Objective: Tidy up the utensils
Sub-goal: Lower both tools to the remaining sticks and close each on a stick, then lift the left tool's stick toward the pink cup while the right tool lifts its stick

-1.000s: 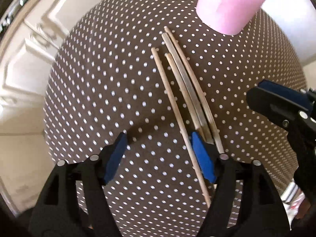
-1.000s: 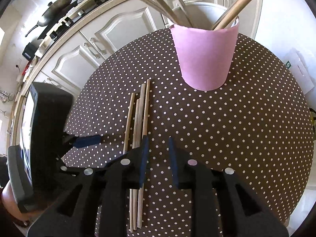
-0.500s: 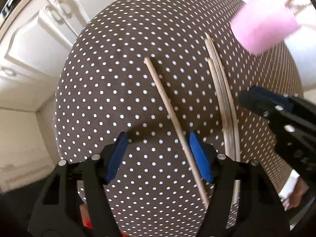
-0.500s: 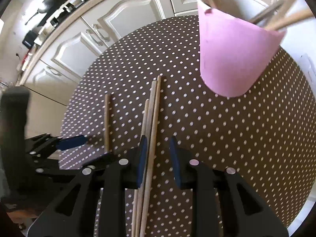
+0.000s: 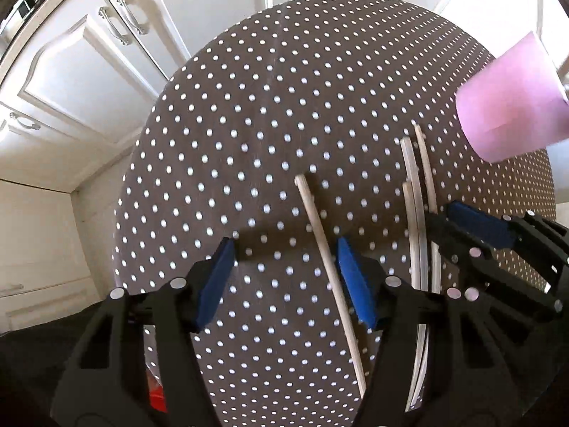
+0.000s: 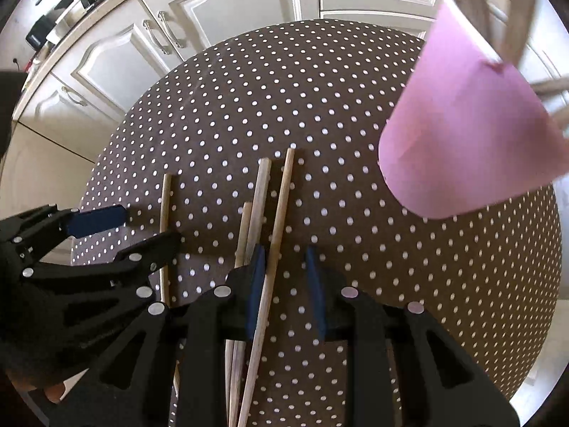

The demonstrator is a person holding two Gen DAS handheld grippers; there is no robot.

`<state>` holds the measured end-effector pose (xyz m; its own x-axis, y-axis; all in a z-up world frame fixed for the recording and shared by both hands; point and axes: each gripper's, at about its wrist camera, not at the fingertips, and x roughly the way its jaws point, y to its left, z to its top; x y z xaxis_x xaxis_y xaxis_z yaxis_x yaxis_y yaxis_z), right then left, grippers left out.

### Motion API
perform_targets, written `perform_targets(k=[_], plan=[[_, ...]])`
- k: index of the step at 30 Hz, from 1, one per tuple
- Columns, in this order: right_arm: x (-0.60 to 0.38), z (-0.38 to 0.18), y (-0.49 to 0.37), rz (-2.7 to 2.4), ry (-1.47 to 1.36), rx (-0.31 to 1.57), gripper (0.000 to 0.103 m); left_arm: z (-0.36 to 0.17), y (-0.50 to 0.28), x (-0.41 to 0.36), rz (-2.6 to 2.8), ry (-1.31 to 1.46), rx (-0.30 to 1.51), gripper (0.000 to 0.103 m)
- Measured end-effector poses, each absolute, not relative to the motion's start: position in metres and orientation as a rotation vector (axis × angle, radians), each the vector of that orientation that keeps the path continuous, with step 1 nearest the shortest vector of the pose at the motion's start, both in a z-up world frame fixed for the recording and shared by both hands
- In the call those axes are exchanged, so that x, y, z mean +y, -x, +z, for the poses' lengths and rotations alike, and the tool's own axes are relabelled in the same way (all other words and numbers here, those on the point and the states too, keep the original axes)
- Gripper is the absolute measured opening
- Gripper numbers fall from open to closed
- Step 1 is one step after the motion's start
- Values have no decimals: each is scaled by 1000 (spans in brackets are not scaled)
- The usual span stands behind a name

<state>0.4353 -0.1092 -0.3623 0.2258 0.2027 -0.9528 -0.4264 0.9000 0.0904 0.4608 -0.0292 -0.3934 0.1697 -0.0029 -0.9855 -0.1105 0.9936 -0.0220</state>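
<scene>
Left tongs (image 5: 284,277) released, straddling one stick (image 5: 322,245) | right tongs (image 6: 282,277) released around another stick (image 6: 274,245) | step: picking up | next: clench, carry to pink cup (image 6: 462,135).

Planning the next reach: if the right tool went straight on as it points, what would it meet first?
Likely the dotted tablecloth, along the chopstick between its open fingers; the pink cup sits off right. Depth is unclear.

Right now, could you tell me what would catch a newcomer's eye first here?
The pink cup at the right, sticks poking from its top, stands out on the dotted tablecloth. Wooden sticks lie at centre, one apart between the left claw's open fingers.
</scene>
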Motion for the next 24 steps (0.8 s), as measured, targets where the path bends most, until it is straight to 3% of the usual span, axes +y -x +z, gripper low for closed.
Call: perform_targets(k=[3,8,11,15,24], plan=[[-97,-363,-445,436,231,1283,22,-387,-490,-22,93,90,1387,32],[-82,-365,-458,449,273,1298,20,-390,-501,-23,83,84,1380,25],[-90,-367,-460,447,252,1299,12,-382,-494,-25,57,89,1370,12],[-103,-369,-466,474,176,1324,5,-394,-462,-16,-5,171,1351,8],[-119,-357,-448,540,99,1298,4,-379,-430,-16,-118,289,1316,5]])
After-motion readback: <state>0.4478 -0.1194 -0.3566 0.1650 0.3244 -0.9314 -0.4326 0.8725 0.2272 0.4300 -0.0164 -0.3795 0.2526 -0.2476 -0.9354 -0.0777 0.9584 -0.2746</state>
